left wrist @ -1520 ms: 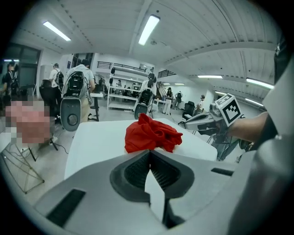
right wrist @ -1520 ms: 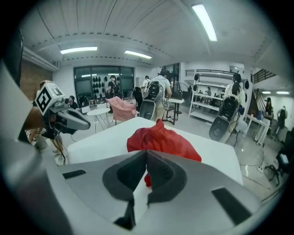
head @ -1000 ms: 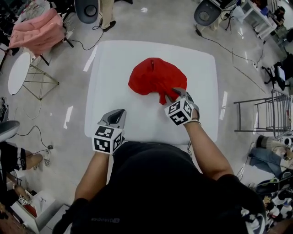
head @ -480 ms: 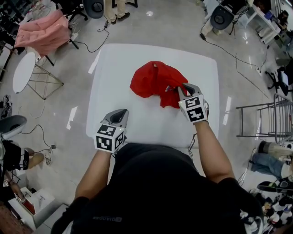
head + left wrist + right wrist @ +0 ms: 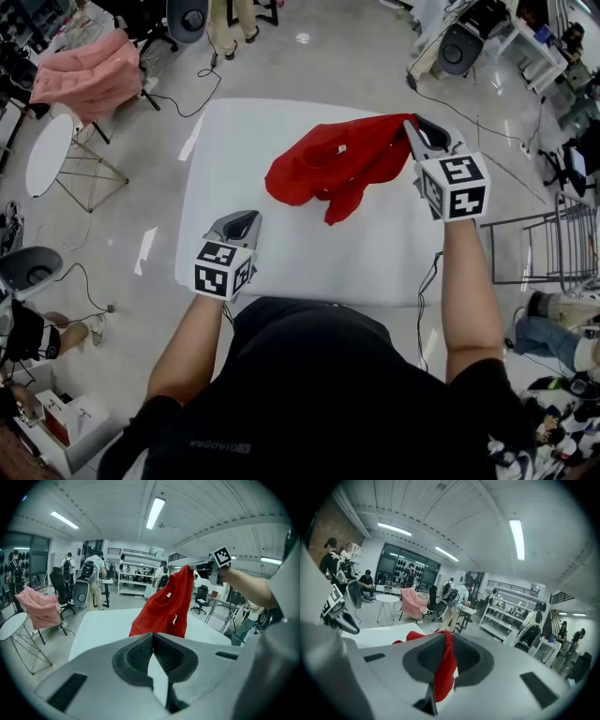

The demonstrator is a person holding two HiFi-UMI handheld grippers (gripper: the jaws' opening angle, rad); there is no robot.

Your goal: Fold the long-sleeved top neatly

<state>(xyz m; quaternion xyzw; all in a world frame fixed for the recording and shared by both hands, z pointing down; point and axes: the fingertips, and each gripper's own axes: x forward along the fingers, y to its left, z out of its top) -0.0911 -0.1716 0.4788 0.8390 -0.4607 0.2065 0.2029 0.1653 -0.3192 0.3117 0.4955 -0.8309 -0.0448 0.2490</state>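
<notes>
The red long-sleeved top (image 5: 337, 164) hangs bunched from my right gripper (image 5: 413, 125), which is raised high over the white table's (image 5: 309, 253) right side. Its lower part trails down toward the table centre. Red cloth (image 5: 444, 667) is pinched between the right jaws, which are shut on it. In the left gripper view the top (image 5: 166, 606) dangles ahead with a small white label showing. My left gripper (image 5: 240, 223) hovers near the table's front left, shut with nothing between its pads (image 5: 140, 654).
A pink garment (image 5: 84, 70) lies over a chair at far left, next to a small round white table (image 5: 42, 150). Office chairs (image 5: 459, 42) and cables are behind the table. A metal rack (image 5: 544, 244) stands to the right. People stand in the background.
My right gripper closed on the top's near right edge and lifted it high and to the right, pulling the cloth off the table. The left gripper drifted up slightly.
</notes>
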